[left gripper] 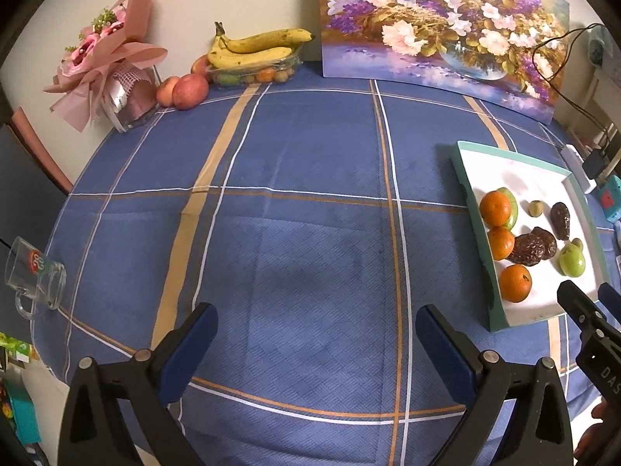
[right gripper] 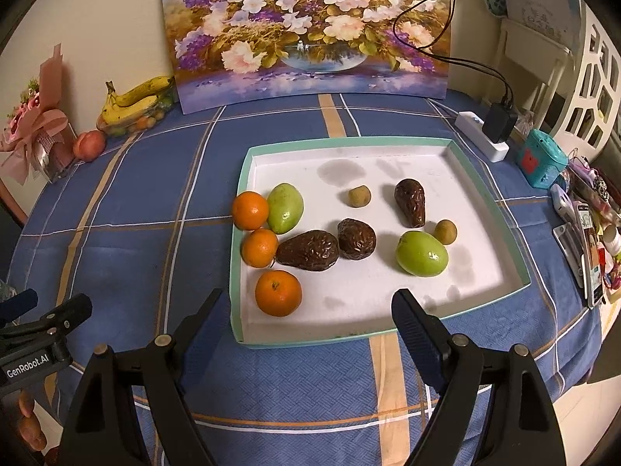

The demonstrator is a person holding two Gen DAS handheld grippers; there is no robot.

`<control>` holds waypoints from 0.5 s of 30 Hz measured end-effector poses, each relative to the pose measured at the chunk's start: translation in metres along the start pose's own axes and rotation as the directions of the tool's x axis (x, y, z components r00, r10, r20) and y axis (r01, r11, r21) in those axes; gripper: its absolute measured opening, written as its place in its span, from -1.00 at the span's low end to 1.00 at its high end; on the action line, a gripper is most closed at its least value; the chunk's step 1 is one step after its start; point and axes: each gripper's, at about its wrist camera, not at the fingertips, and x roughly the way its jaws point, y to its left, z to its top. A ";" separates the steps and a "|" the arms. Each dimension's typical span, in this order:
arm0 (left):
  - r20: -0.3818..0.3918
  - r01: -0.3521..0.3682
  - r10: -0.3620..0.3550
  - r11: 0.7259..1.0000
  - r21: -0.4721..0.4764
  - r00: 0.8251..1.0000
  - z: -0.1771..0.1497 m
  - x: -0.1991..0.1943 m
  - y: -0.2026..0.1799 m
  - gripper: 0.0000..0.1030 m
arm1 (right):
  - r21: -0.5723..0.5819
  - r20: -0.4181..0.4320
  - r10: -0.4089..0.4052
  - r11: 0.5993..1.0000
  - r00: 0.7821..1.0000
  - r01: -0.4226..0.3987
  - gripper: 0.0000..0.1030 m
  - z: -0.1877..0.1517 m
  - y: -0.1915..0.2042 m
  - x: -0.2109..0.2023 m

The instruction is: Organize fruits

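A white tray with a teal rim (right gripper: 487, 194) holds three oranges (right gripper: 278, 292), two green fruits (right gripper: 421, 253), three dark brown wrinkled fruits (right gripper: 308, 250) and two small tan round fruits (right gripper: 359, 196). My right gripper (right gripper: 310, 310) is open and empty just in front of the tray's near edge. My left gripper (left gripper: 316, 330) is open and empty over bare blue cloth, left of the tray (left gripper: 471, 178). The right gripper's tips (left gripper: 586, 299) show at the tray's near right corner in the left wrist view.
At the back left are bananas on a clear fruit box (left gripper: 254, 52), two apples (left gripper: 189, 91) and a pink bouquet (left gripper: 104, 62). A flower painting (right gripper: 310, 31) leans on the wall. A glass mug (left gripper: 35, 275) stands at the left edge. A power strip (right gripper: 483, 136) and clutter line the right edge.
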 end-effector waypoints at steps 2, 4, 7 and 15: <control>-0.003 -0.004 0.004 1.000 0.003 1.000 0.000 0.000 0.000 1.00 | 0.001 0.000 -0.001 1.000 1.000 0.001 0.66 0.000 0.000 0.000; -0.005 -0.006 0.006 1.000 0.002 1.000 0.000 0.000 0.000 1.00 | 0.001 0.001 0.000 1.000 1.000 0.000 0.66 0.000 0.000 0.000; -0.006 -0.007 0.007 1.000 -0.009 1.000 0.001 0.000 0.002 1.00 | 0.000 0.000 0.000 1.000 1.000 0.000 0.66 0.000 0.000 0.000; -0.010 -0.012 0.012 1.000 -0.017 1.000 0.001 0.000 0.004 1.00 | -0.001 -0.001 -0.001 1.000 1.000 0.001 0.66 0.000 0.000 0.000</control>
